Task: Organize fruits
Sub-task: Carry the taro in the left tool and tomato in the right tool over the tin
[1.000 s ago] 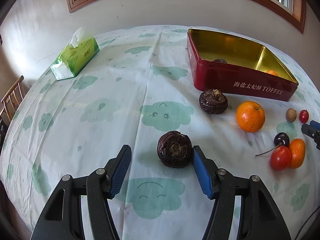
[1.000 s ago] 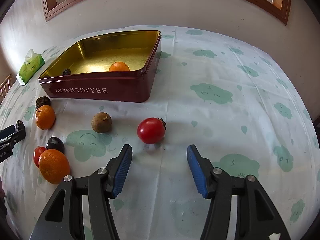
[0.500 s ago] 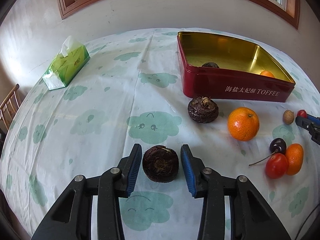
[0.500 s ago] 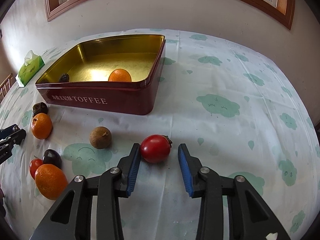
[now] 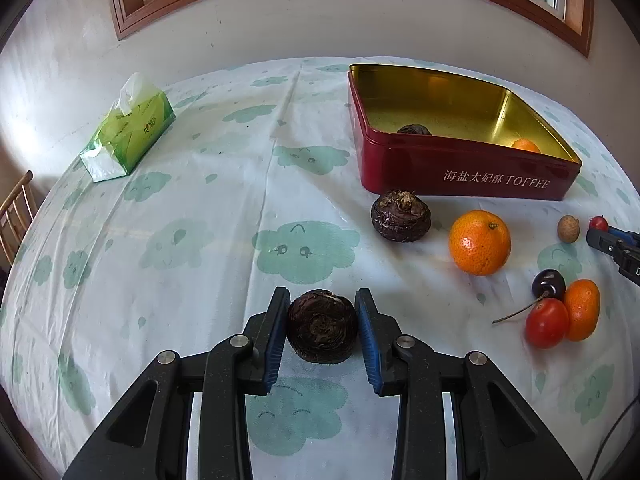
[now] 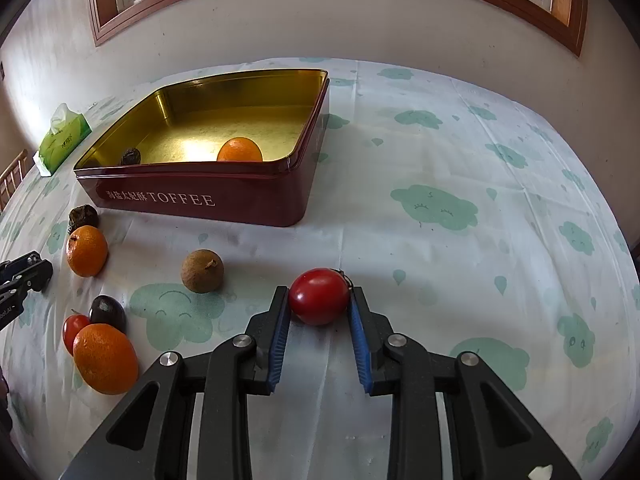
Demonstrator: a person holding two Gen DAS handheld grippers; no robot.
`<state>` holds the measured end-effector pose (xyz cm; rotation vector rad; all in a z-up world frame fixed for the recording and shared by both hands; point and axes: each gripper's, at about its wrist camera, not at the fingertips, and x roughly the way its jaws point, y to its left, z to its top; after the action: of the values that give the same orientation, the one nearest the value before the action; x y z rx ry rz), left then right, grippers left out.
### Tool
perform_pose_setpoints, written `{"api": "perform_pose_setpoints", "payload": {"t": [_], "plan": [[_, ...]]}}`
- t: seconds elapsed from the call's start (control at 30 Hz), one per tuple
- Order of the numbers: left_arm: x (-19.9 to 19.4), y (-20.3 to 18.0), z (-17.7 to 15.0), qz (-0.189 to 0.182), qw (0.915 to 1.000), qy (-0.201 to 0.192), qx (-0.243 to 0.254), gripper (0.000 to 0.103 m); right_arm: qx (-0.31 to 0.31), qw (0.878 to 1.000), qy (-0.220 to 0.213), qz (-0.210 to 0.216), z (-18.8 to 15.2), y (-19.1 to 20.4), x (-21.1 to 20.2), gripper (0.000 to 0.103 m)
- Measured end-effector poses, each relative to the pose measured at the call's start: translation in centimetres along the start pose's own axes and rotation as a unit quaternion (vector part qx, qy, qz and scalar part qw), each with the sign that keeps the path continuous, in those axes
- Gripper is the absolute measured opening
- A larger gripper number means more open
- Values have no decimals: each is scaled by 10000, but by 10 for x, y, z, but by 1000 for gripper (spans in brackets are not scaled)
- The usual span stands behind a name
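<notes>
My left gripper (image 5: 322, 312) is shut on a dark brown water chestnut (image 5: 321, 326) that rests on the tablecloth. My right gripper (image 6: 319, 300) is shut on a red tomato (image 6: 319, 296), also on the cloth. The red toffee tin (image 5: 460, 178) stands at the back and holds an orange (image 6: 239, 150) and a dark chestnut (image 6: 130, 157). Loose on the cloth lie a second chestnut (image 5: 401, 216), an orange (image 5: 479, 242), a brown longan (image 6: 202, 271), a cherry (image 5: 548, 285), a small tomato (image 5: 546, 322) and a small orange (image 5: 582, 309).
A green tissue pack (image 5: 128, 136) lies at the far left of the table. A wooden chair (image 5: 14, 216) stands beyond the left edge. The wall and window frame rise behind the table. The tin (image 6: 200, 200) sits left of the right gripper.
Both grippers have moved forward and closed from wide open: the left one onto the chestnut, the right one onto the red tomato.
</notes>
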<state>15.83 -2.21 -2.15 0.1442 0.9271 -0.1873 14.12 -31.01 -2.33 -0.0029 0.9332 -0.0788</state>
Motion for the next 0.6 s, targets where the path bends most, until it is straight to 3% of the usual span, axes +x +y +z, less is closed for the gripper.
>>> {"api": "perform_pose_setpoints", "payload": {"t": [0.37, 0.6], "plan": [[-13, -10, 22, -149, 9995, -263, 81, 34, -36, 9999, -100, -44, 5, -3, -13, 27], [-27, -19, 48, -303, 9980, -539, 161, 34, -151, 9992, -378, 15, 24, 1, -36, 27]]}}
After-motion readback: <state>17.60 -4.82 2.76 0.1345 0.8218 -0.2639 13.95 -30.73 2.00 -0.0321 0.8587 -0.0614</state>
